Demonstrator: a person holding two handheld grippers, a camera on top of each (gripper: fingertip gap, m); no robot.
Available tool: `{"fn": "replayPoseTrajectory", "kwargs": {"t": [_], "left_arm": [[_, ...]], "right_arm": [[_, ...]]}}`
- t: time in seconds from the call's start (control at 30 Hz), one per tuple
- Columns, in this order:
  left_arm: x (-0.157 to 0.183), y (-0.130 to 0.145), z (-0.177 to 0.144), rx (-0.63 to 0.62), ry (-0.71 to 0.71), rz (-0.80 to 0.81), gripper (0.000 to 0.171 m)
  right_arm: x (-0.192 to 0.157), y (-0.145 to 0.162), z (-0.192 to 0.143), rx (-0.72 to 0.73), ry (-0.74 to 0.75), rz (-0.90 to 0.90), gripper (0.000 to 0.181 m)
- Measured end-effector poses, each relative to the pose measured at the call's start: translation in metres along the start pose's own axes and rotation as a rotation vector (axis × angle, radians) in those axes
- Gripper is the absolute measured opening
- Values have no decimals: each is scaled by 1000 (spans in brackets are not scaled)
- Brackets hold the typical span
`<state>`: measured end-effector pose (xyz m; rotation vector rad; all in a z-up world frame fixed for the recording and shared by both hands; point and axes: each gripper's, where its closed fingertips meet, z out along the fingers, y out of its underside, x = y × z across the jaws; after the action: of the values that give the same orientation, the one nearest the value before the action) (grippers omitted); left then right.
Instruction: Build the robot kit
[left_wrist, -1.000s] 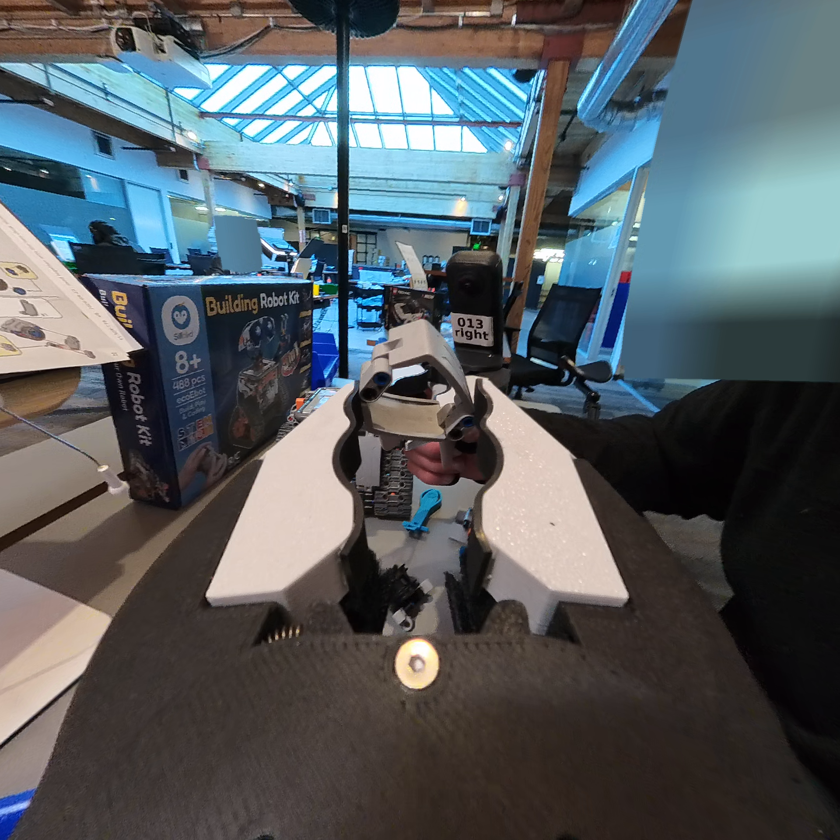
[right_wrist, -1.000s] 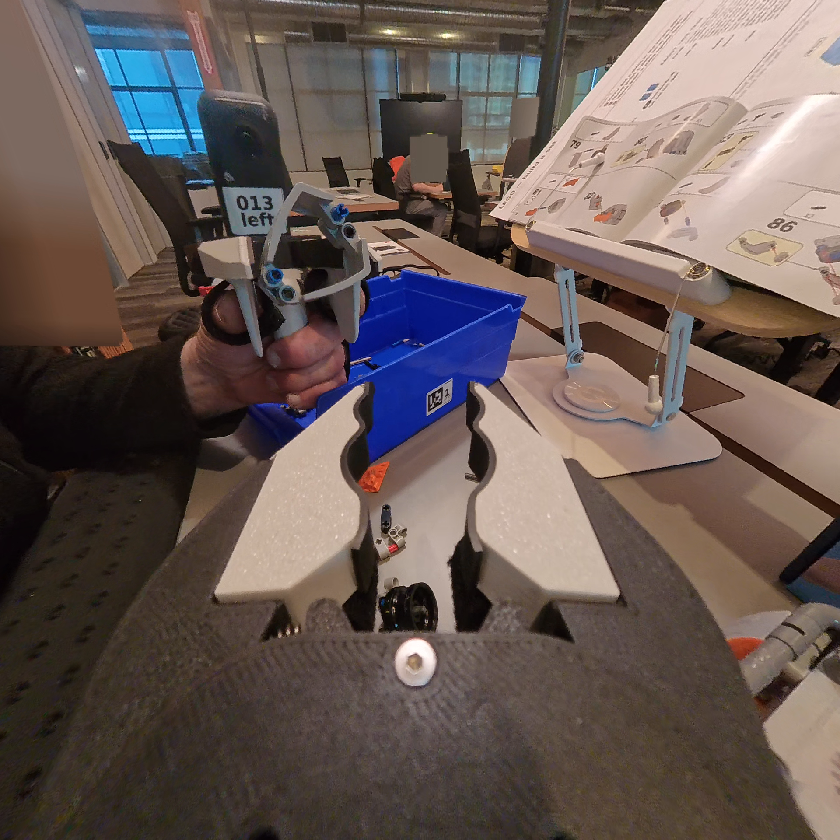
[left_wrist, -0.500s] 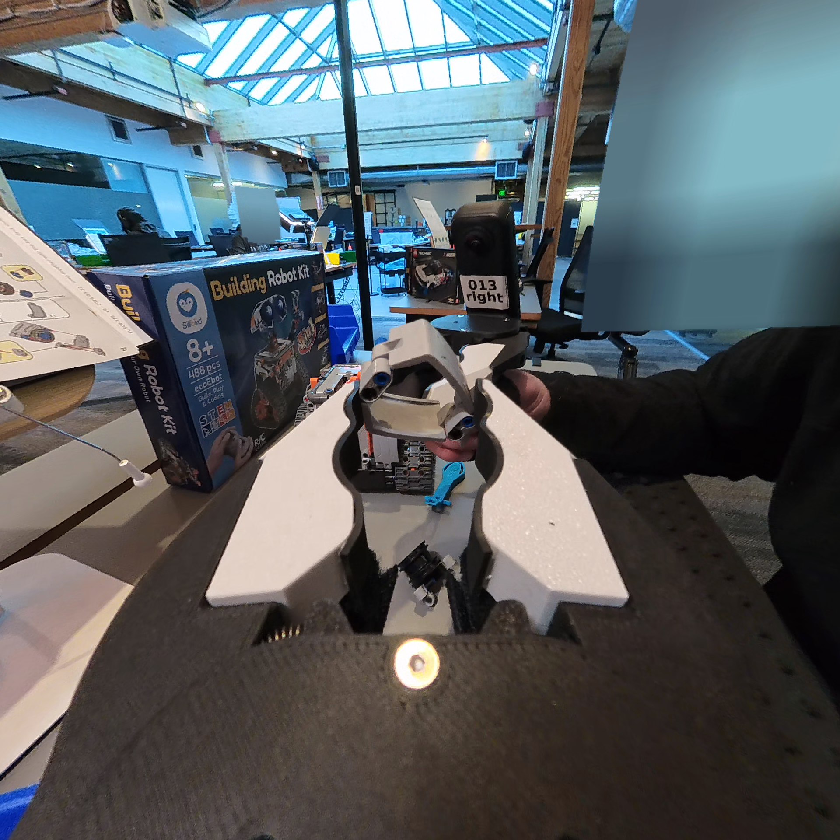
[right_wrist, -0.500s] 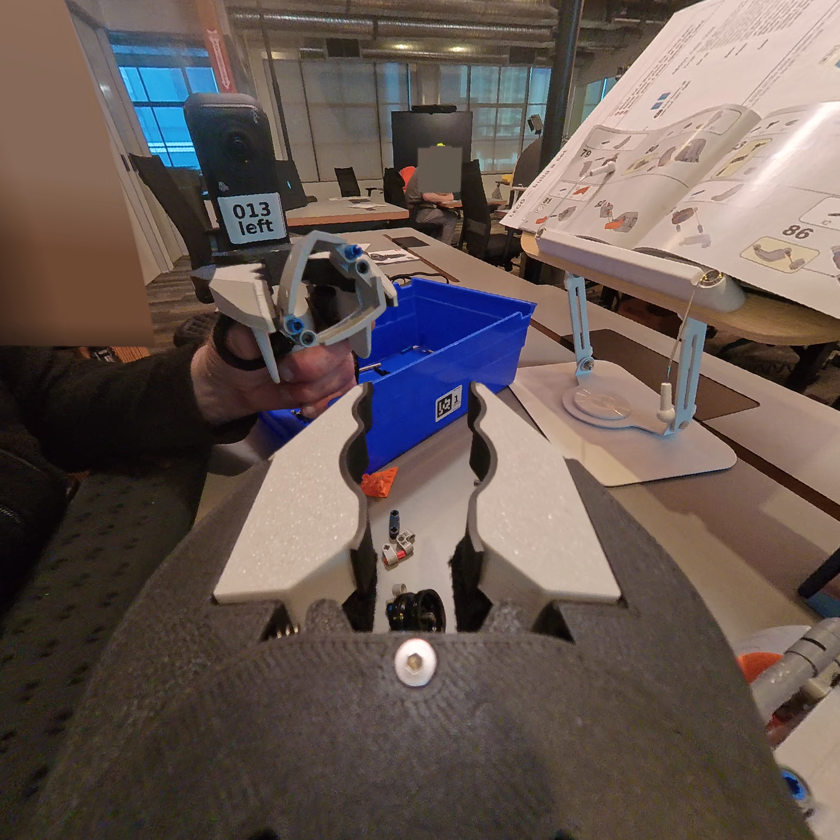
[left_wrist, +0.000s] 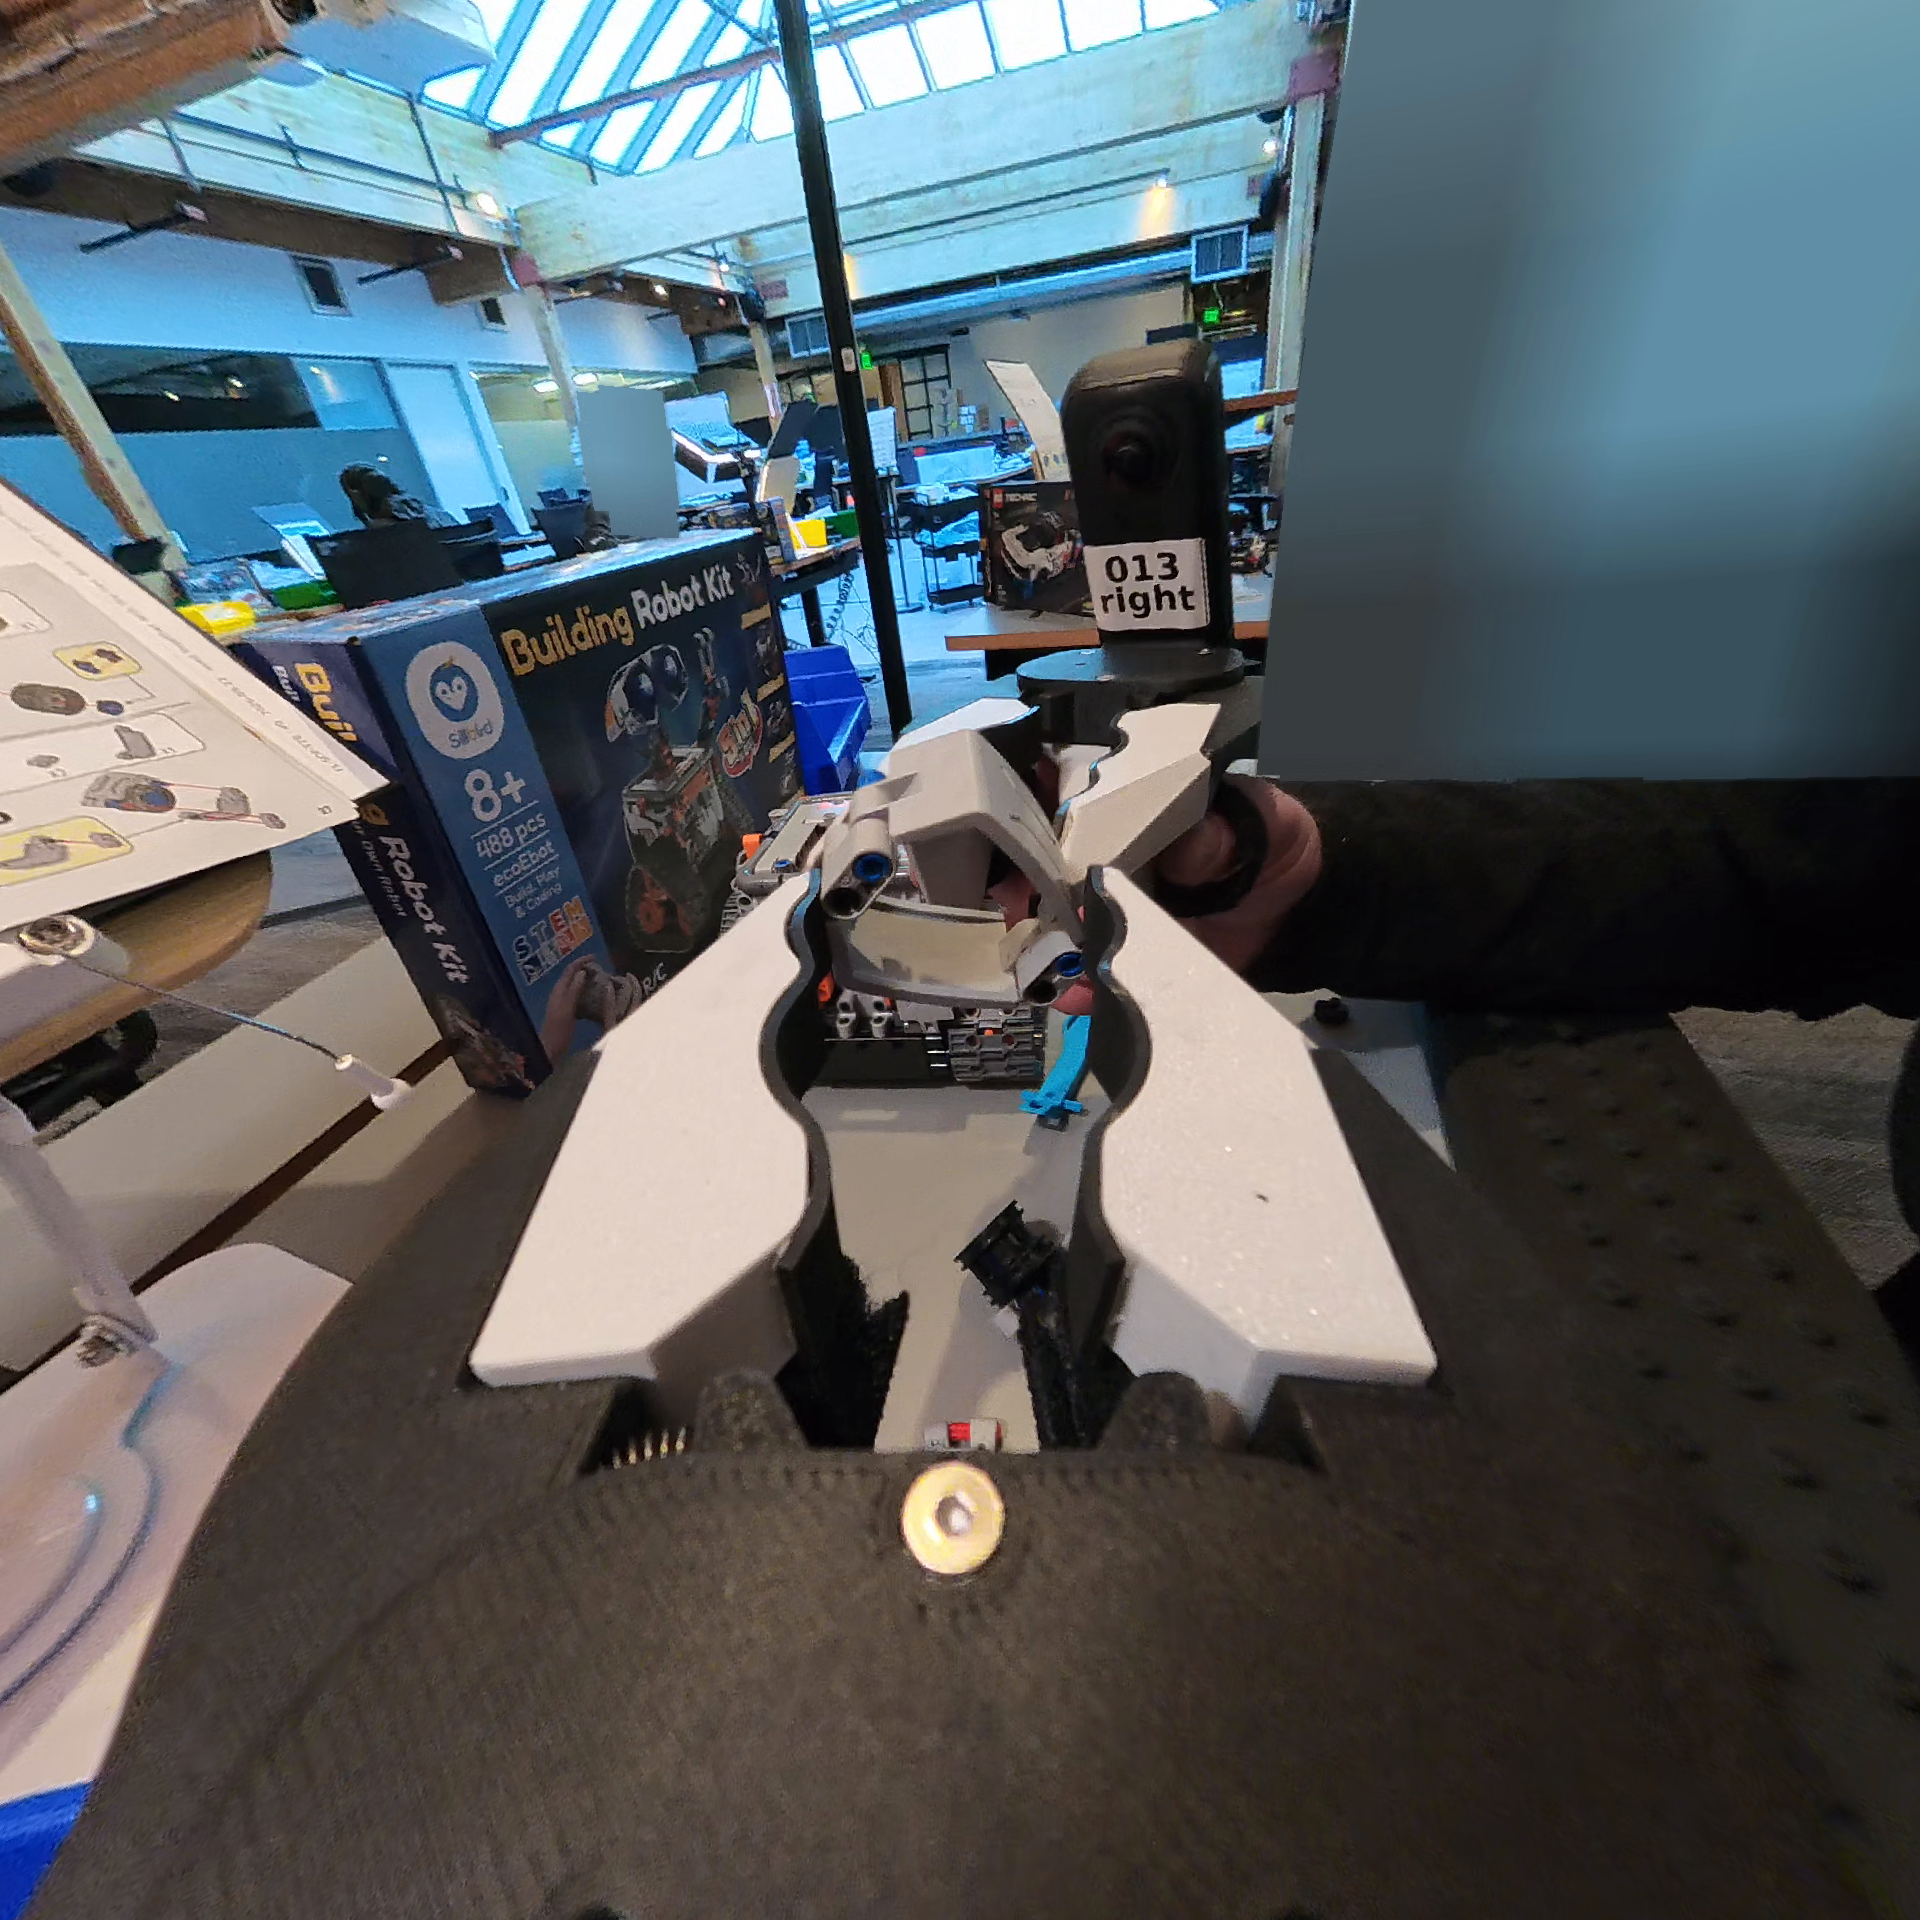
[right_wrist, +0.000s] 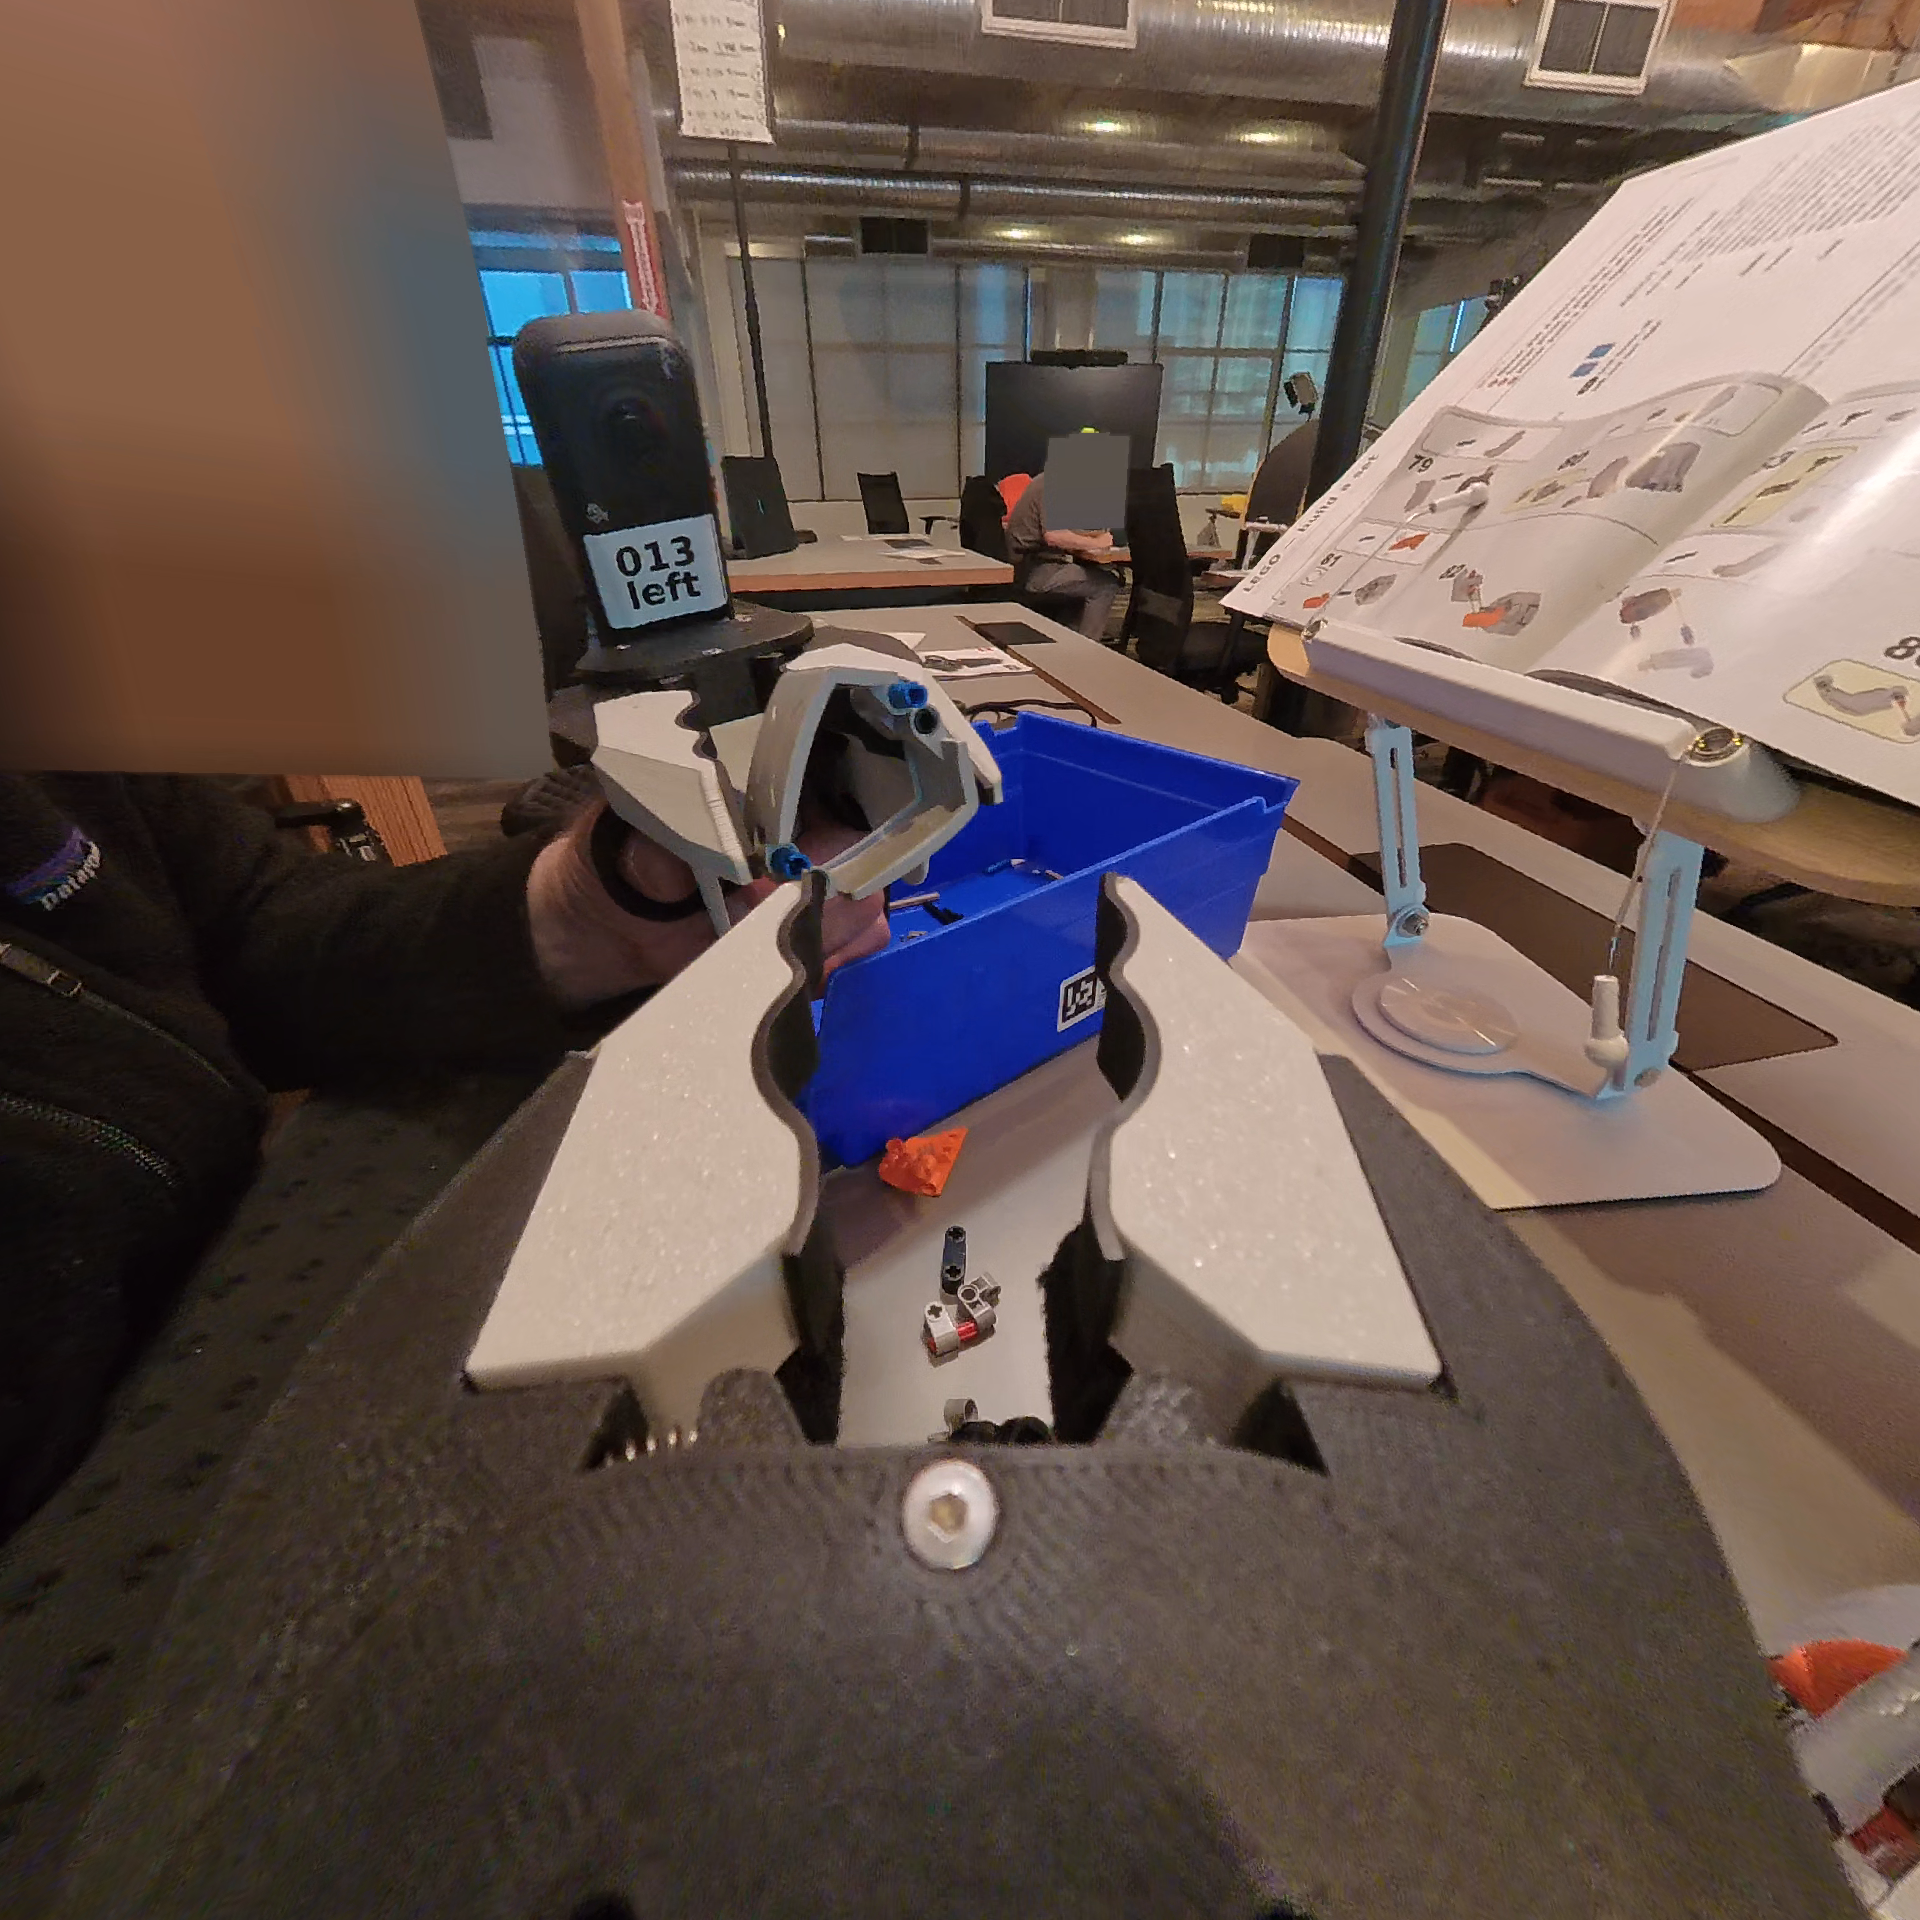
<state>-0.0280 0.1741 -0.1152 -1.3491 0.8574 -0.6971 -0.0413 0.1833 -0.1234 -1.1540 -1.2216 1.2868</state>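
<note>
Grey brick assembly (left_wrist: 940, 883) sits clamped in left tool (left_wrist: 951, 925); right tool (right_wrist: 951, 914) gapes empty.

Instruction booklet (right_wrist: 1621, 499) cropped at edge

Cool daylight floods from the glazed roof skylight (left_wrist: 831, 62) and gridded back windows (right_wrist: 1195, 374), with sharp foregrounds and bowed wide-angle edges.

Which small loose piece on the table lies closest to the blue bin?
The orange wedge-shaped plastic piece, right beside the blue plastic bin; the small black piece and grey-and-red piece lie farther off.
</note>
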Motion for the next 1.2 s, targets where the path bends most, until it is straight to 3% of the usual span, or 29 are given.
{"fn": "replayPoseTrajectory", "kwargs": {"t": [0.13, 0.6, 1.2], "left_arm": [[-1, 0, 1, -6, -11, 11, 46], [6, 27, 14, -195, -85, 234, 46], [23, 19, 15, -170, -56, 297, 46]], "right_arm": [[4, -4, -3, 31, -4, 42, 51], [13, -1, -7, 47, 1, 94, 50], [19, -8, -14, 79, 7, 99, 49]]}}
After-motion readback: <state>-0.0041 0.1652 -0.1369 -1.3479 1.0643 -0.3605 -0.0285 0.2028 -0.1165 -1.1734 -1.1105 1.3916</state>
